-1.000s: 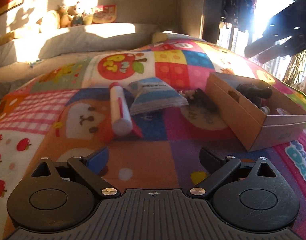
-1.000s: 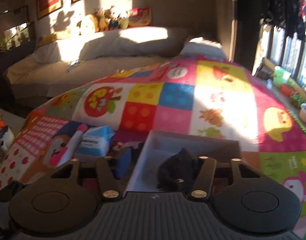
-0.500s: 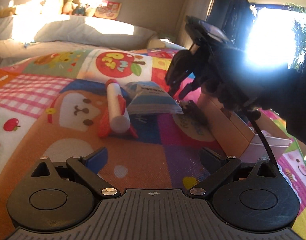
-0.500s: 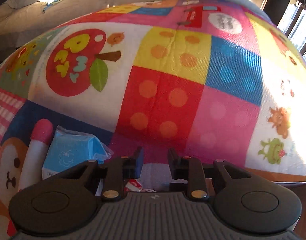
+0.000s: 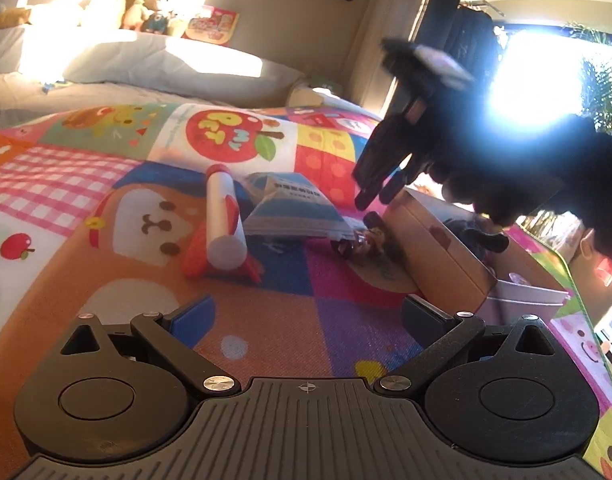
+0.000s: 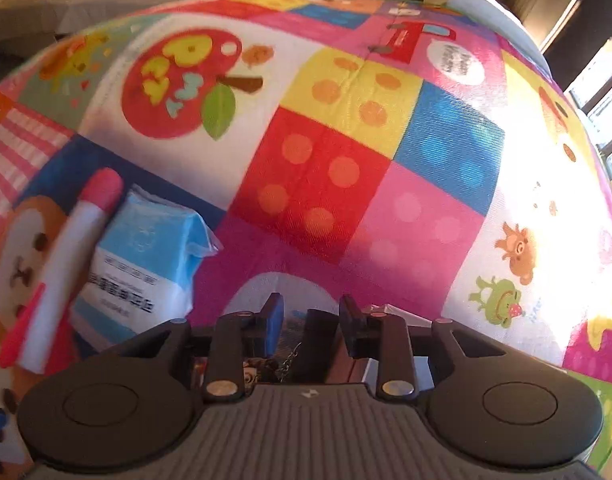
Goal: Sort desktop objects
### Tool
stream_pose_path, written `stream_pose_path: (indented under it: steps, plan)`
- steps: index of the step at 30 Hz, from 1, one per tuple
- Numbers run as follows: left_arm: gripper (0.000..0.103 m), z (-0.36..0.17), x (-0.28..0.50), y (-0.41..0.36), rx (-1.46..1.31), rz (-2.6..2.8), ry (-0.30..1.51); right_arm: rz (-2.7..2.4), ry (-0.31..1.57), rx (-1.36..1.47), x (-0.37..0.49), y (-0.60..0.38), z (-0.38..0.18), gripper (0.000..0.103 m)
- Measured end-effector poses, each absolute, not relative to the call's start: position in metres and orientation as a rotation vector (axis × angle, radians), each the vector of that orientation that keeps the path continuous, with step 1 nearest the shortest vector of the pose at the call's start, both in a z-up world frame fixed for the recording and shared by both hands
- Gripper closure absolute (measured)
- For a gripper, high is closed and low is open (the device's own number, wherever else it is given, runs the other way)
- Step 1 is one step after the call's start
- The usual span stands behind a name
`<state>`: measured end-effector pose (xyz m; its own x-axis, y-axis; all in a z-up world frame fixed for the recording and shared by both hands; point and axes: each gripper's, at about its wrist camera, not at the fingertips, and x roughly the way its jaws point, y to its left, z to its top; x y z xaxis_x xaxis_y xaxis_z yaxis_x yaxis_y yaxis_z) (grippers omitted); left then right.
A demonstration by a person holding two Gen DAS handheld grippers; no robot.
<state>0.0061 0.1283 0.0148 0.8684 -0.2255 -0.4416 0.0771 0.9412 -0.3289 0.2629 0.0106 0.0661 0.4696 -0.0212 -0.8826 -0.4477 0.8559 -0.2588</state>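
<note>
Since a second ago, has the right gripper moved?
Yes. In the left wrist view the right gripper has swung in from over the cardboard box to just above the dark keychain beside it.

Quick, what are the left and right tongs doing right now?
Left tongs: wide open, holding nothing, above the mat.
Right tongs: narrow gap, opening, nothing between them, pointed down near the small dark trinket.

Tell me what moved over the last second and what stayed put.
The right gripper swung from above the open cardboard box, let go of the dark item there, and dropped toward the small dark trinket beside the box; its nearly closed jaws are opening, nothing clamped. The left gripper stays wide open. The white red-capped tube and blue tissue pack lie unmoved.
</note>
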Motion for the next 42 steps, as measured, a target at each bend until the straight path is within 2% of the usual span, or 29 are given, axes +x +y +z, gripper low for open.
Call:
stream_pose_path:
  steps: [5, 7, 9, 13, 21, 25, 27, 29, 34, 36, 38, 42]
  plan:
    - [0.001, 0.014, 0.006, 0.13, -0.319, -0.165, 0.493, 0.194, 1.065, -0.617, 0.272, 0.027, 0.029, 0.075]
    - [0.001, 0.014, 0.005, 0.131, -0.323, -0.165, 0.494, 0.201, 1.07, -0.628, 0.27, 0.031, 0.027, 0.082]
    - [0.001, 0.014, 0.005, 0.13, -0.319, -0.165, 0.493, 0.233, 1.092, -0.594, 0.264, 0.03, 0.031, 0.082]
    - [0.001, 0.017, 0.002, 0.123, -0.275, -0.175, 0.488, 0.371, 1.167, -0.465, 0.239, 0.019, 0.042, 0.091]
    - [0.001, 0.018, -0.014, 0.106, -0.188, -0.254, 0.542, 0.644, 1.273, -0.446, 0.127, 0.001, 0.045, 0.092]
    - [0.001, 0.017, -0.018, 0.097, -0.15, -0.237, 0.577, 0.638, 1.154, -0.369, 0.099, -0.032, 0.076, 0.092]
    - [0.001, 0.017, -0.02, 0.09, -0.13, -0.246, 0.594, 0.593, 0.992, -0.357, 0.08, -0.054, 0.097, 0.088]
    - [0.001, 0.016, -0.023, 0.082, -0.103, -0.263, 0.607, 0.549, 0.886, -0.341, 0.061, -0.077, 0.107, 0.073]
    - [0.001, 0.015, -0.027, 0.069, -0.057, -0.224, 0.621, 0.494, 0.846, -0.169, 0.045, -0.119, 0.095, 0.07]
    - [0.001, 0.017, -0.03, 0.067, -0.053, -0.192, 0.638, 0.476, 0.835, -0.105, 0.04, -0.121, 0.082, 0.062]
    - [0.001, 0.018, -0.037, 0.065, -0.024, -0.17, 0.65, 0.454, 0.819, -0.039, 0.04, -0.119, 0.069, 0.05]
    - [0.001, 0.021, -0.051, 0.062, 0.022, -0.143, 0.67, 0.41, 0.819, -0.008, 0.044, -0.102, 0.042, 0.051]
